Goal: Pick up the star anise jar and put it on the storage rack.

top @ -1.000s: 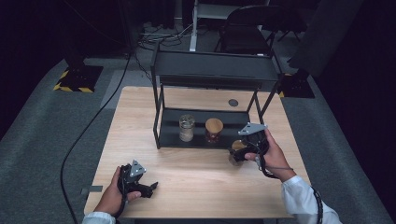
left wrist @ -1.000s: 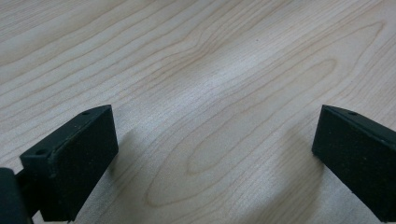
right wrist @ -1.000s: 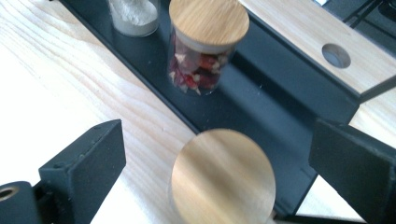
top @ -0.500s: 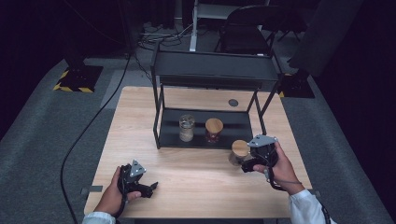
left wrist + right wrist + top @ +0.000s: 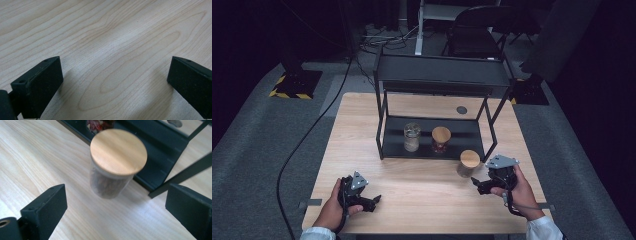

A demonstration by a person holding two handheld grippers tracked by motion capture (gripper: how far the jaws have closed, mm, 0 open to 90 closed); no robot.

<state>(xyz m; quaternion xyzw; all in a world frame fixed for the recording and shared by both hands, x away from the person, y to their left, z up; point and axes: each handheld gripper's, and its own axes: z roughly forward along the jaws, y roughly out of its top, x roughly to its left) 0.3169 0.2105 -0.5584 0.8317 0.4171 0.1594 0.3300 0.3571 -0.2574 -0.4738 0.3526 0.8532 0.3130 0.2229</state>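
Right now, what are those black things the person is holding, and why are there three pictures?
They are hand-held grabbers, each with two black jaws. One picture comes from a camera high above the wooden table. There you see the left gripper and the right gripper, one in each hand. The other two come from small cameras riding on the grippers, looking along their jaws. Both grippers are open and hold nothing. A glass jar with a wooden lid stands on the table just ahead of the right gripper, beside a black shelf rack. Two more jars, a lidless jar and a lidded jar, stand on the rack's bottom shelf.
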